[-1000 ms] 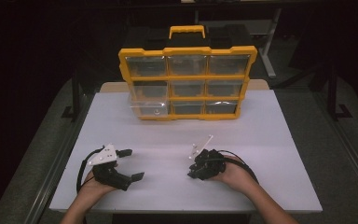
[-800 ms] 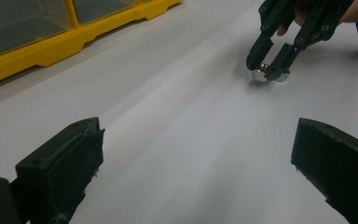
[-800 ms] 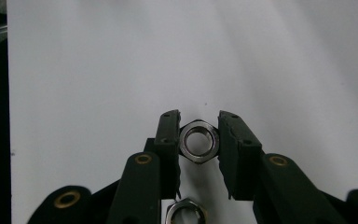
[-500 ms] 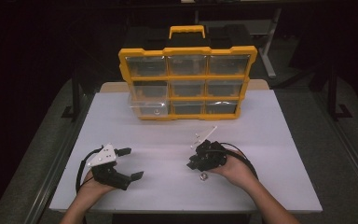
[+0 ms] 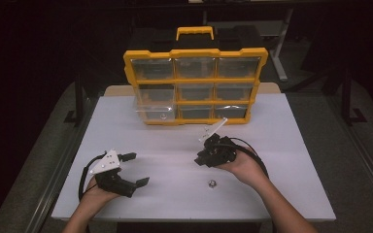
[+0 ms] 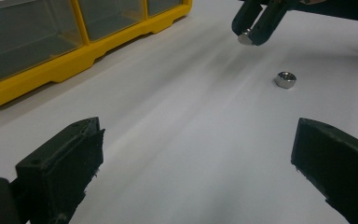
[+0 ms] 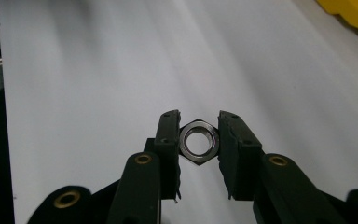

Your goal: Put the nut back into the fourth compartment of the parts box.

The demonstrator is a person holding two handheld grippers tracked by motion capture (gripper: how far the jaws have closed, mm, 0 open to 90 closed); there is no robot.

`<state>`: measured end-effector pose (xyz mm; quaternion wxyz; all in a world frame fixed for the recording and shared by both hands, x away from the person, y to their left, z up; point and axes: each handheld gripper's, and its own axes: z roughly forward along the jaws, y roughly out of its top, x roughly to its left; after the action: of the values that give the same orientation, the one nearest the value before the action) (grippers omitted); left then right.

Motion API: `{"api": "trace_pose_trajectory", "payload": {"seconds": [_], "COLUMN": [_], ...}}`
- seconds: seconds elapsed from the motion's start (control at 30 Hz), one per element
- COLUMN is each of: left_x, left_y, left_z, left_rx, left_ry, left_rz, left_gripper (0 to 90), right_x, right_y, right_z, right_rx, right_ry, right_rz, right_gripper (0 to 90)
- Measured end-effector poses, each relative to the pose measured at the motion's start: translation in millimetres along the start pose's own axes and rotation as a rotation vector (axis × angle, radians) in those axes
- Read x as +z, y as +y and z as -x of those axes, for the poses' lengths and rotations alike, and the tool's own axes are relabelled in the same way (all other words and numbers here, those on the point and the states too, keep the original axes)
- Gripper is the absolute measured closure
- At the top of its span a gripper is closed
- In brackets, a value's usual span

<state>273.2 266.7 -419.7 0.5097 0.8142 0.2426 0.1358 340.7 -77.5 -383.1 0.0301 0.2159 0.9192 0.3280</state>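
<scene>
high view: my right claw [image 5: 199, 159] hangs above the white table [image 5: 281, 145], in front of the yellow drawer box [image 5: 194, 85]; a spare nut [image 5: 211, 183] lies on the table near it. my left claw [image 5: 136, 169] rests wide apart.

left gripper view: the spare nut [image 6: 285, 79] sits just under my right claw [image 6: 253, 33].

right gripper view: my jaws pinch a steel nut [image 7: 197, 140] off the table.

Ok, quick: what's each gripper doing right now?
Left gripper: open, holding nothing.
Right gripper: shut on a hex nut.
</scene>
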Motion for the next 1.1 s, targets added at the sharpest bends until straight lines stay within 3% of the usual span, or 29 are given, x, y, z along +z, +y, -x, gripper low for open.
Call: {"api": "trace_pose_trajectory", "payload": {"seconds": [0.5, 1.1], "left_x": [0.6, 1.2], "left_y": [0.1, 0.2], "left_z": [0.7, -0.1], "left_rx": [-0.007, -0.001], "left_ry": [-0.005, -0.008], "left_rz": [0.002, 0.000], "left_gripper": [2.0, 2.0], "right_x": [-15.6, -35.0], "right_y": [24.9, 60.2], "right_z": [11.3, 24.2], "right_rx": [0.033, -0.004], "right_ry": [0.008, -0.013], "right_rz": [0.032, 0.059], "right_gripper": [69.2, 69.2]}}
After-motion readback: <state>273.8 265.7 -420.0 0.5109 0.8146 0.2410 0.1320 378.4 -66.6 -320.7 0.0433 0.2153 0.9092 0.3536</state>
